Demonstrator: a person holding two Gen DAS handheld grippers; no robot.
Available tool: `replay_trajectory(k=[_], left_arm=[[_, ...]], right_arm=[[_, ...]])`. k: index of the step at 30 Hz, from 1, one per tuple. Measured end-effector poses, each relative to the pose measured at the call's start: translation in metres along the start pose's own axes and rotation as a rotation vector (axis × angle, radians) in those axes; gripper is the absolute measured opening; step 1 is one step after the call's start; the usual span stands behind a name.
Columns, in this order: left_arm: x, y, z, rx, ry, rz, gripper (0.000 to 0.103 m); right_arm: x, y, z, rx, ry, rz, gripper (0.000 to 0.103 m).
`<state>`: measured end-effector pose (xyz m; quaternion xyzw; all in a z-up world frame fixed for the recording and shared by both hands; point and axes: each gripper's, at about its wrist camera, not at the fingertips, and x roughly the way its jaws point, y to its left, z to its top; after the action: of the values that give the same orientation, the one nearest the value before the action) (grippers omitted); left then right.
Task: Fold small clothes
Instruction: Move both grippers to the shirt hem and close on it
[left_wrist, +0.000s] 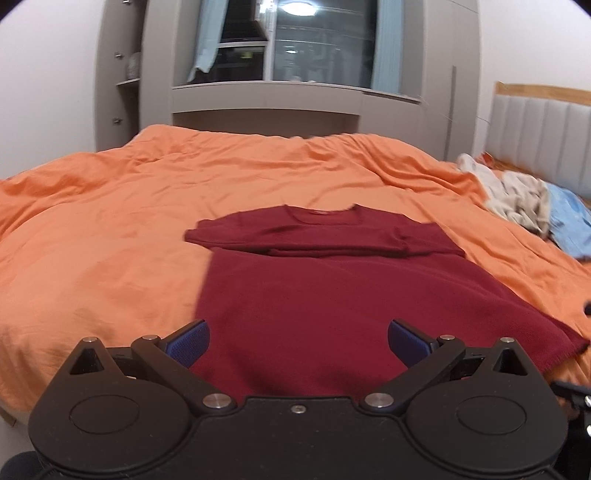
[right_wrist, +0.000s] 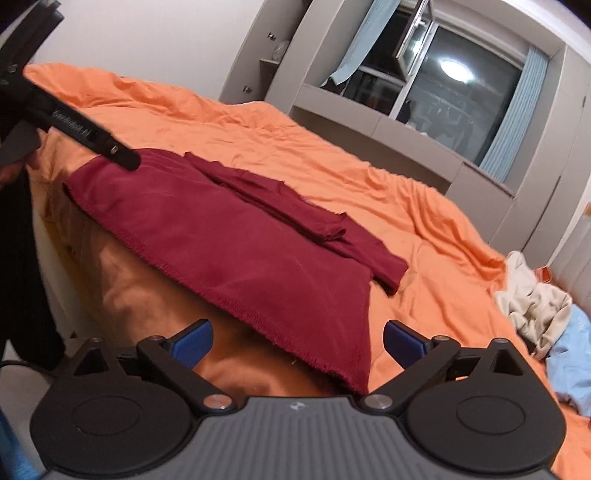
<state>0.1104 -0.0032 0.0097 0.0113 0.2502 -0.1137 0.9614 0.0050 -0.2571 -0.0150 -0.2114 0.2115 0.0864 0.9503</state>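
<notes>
dark red shirt (left_wrist: 317, 291) spread flat on the orange bed cover (left_wrist: 110, 229), just ahead of both tools; sleeves already folded in across the chest, hem nearest, draped at the bed's edge; left hand-held gripper (left_wrist: 298, 343) wide open, nothing between the blue pads, hovering over the hem; right hand-held gripper (right_wrist: 297, 345) likewise spread to full width, empty, with the hem's near corner just ahead between the fingers; probably between folds: sleeve step done, bottom-to-top fold pending; next move likely calls for pinching each hem corner and carrying both toward the collar, kept level to avoid skew; heap of pale and blue clothes (right_wrist: 546, 310) off to the right of the right tool, waiting.
</notes>
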Motion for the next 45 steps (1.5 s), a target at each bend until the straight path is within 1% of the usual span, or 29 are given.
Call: replay_trajectory(k=[3, 6, 8, 9, 10, 11, 13, 14, 15, 16, 18, 19, 24, 27, 30, 33, 35, 38, 40, 43, 45], left_arm=[[0.001, -0.009, -0.004, 0.034, 0.007, -0.034, 0.103], [0.001, -0.017, -0.007, 0.061, 0.004, -0.072, 0.103], [-0.002, -0.021, -0.009, 0.073, -0.009, -0.107, 0.103], [-0.004, -0.023, -0.010, 0.079, -0.015, -0.123, 0.103], [-0.006, -0.025, -0.011, 0.091, -0.020, -0.140, 0.103], [-0.008, -0.028, -0.013, 0.105, -0.025, -0.152, 0.103], [-0.010, -0.036, -0.016, 0.148, -0.036, -0.167, 0.103], [-0.012, -0.040, -0.018, 0.176, -0.042, -0.170, 0.103], [-0.013, -0.045, -0.020, 0.206, -0.047, -0.170, 0.103], [-0.014, -0.050, -0.023, 0.238, -0.050, -0.164, 0.103], [-0.014, -0.058, -0.027, 0.283, -0.043, -0.140, 0.103], [-0.012, -0.062, -0.029, 0.297, -0.038, -0.135, 0.103], [-0.010, -0.071, -0.033, 0.334, -0.018, -0.154, 0.103], [-0.004, -0.078, -0.036, 0.371, -0.012, -0.124, 0.103], [0.004, -0.085, -0.037, 0.377, -0.003, -0.093, 0.102], [0.013, -0.090, -0.036, 0.372, 0.003, -0.043, 0.102], [0.017, -0.090, -0.034, 0.355, 0.006, -0.023, 0.101], [0.015, -0.083, -0.032, 0.323, -0.004, 0.005, 0.096], [0.012, -0.078, -0.029, 0.313, -0.012, 0.054, 0.092], [0.007, -0.064, -0.025, 0.324, -0.022, 0.126, 0.087], [0.003, -0.052, -0.022, 0.326, -0.021, 0.144, 0.084]], right_arm=[[0.008, 0.002, 0.002, -0.002, 0.002, -0.022, 0.092], [0.014, 0.006, 0.001, -0.020, 0.010, 0.008, 0.087], [0.015, 0.008, 0.001, -0.033, -0.002, 0.011, 0.086], [0.016, 0.006, 0.001, -0.036, -0.014, 0.010, 0.081], [0.016, 0.005, 0.001, -0.038, -0.024, 0.007, 0.073], [0.016, 0.004, 0.002, -0.036, -0.035, 0.004, 0.067], [0.015, -0.001, 0.004, -0.014, -0.052, 0.016, 0.043], [0.015, -0.005, 0.005, 0.009, -0.062, 0.031, 0.036], [0.015, -0.009, 0.007, 0.035, -0.065, 0.049, 0.023], [0.016, -0.014, 0.009, 0.067, -0.065, 0.074, 0.018], [0.018, -0.025, 0.013, 0.131, -0.067, 0.109, 0.013], [0.020, -0.030, 0.015, 0.166, -0.070, 0.125, 0.012], [0.027, -0.058, 0.026, 0.321, -0.090, 0.186, 0.011], [0.025, -0.067, 0.029, 0.363, -0.114, 0.203, 0.010], [0.024, -0.070, 0.033, 0.381, -0.132, 0.206, 0.010], [0.025, -0.071, 0.035, 0.388, -0.144, 0.204, 0.009], [0.024, -0.074, 0.035, 0.396, -0.152, 0.201, 0.009], [0.021, -0.074, 0.034, 0.404, -0.164, 0.196, 0.009], [0.019, -0.075, 0.032, 0.407, -0.166, 0.194, 0.009], [0.017, -0.075, 0.028, 0.411, -0.162, 0.190, 0.008], [0.016, -0.074, 0.026, 0.413, -0.156, 0.188, 0.008]])
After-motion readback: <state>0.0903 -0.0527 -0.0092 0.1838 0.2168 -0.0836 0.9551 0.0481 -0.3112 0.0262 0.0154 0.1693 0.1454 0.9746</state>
